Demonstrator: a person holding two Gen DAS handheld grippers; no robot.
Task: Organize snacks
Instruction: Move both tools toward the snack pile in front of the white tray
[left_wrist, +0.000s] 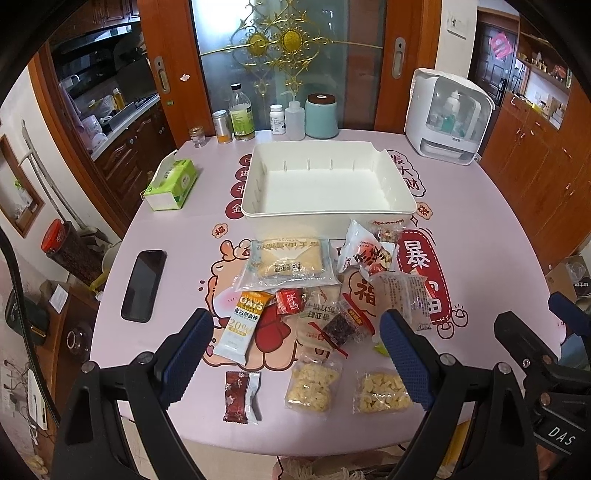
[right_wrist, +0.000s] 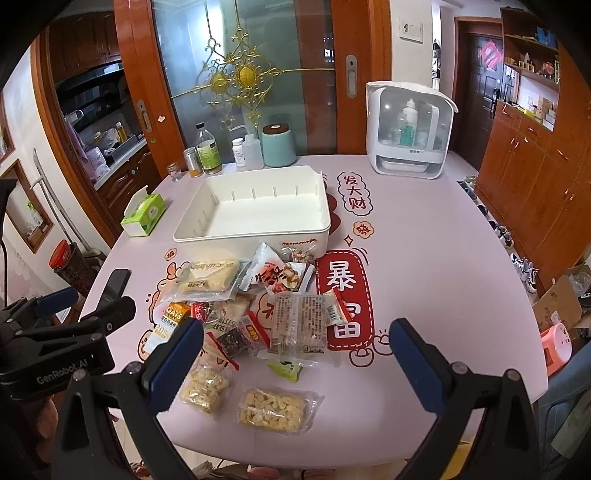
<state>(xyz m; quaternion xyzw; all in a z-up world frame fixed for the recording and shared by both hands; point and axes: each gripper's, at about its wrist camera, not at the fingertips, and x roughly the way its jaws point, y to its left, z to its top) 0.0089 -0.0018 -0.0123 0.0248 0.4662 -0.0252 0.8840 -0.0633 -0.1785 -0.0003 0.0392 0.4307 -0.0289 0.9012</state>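
A white storage bin stands empty in the middle of the pink table. In front of it lies a loose pile of snack packets: a large clear biscuit bag, an oat bar, a white-and-red packet, two puffed-grain bars, a dark red candy. My left gripper hovers open over the pile's near side, holding nothing. My right gripper also stands open and empty above the pile.
A black phone lies left of the snacks; a green tissue box sits beyond it. Bottles and a teal canister line the far edge. A white appliance stands back right.
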